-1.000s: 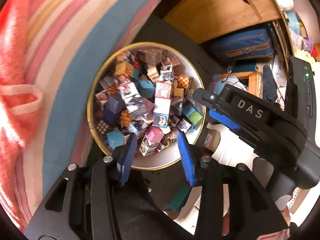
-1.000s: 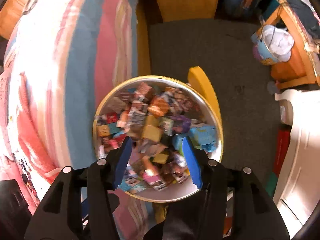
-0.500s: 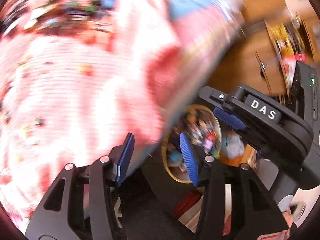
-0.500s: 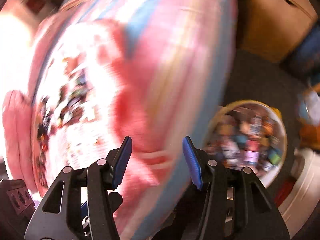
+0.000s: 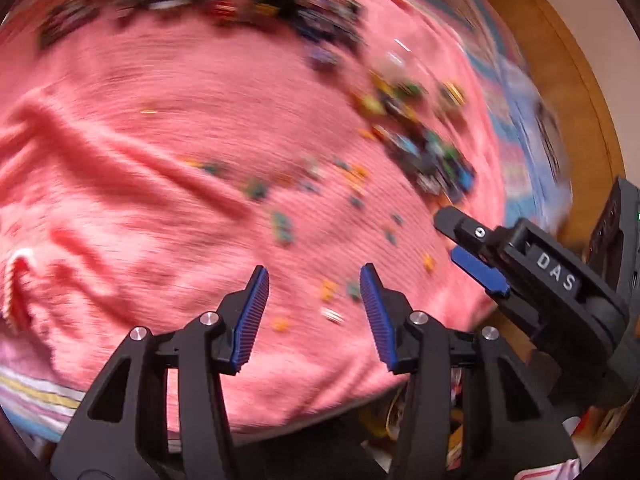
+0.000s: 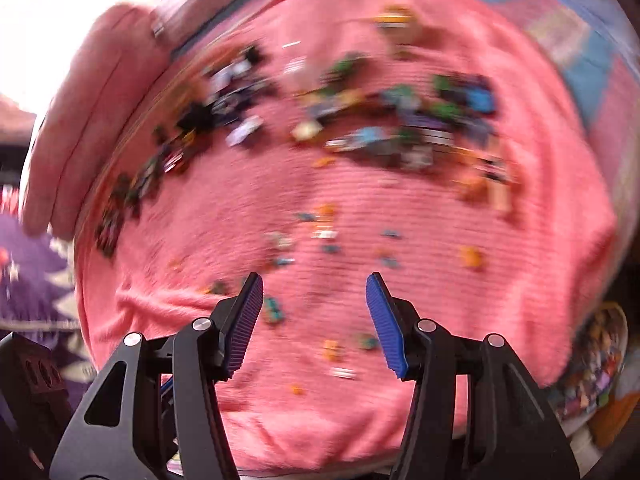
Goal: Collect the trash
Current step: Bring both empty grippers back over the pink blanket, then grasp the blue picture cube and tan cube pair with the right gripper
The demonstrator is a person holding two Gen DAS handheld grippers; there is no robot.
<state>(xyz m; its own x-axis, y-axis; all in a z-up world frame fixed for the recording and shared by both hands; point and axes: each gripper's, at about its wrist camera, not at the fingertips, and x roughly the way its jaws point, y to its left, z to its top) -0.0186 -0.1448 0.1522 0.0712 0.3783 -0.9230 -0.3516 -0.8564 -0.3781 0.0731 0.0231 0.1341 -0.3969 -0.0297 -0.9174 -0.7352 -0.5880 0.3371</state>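
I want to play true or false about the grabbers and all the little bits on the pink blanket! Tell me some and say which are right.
1. Both grabbers are open. True: the left gripper and the right gripper each show a wide gap with nothing in it.
2. The blanket is green. False: it is pink.
3. Little colourful scraps lie scattered on the blanket. True.
4. The right gripper is holding a scrap. False: it holds nothing.
5. A round tray full of scraps shows at the right edge of the right view. True.
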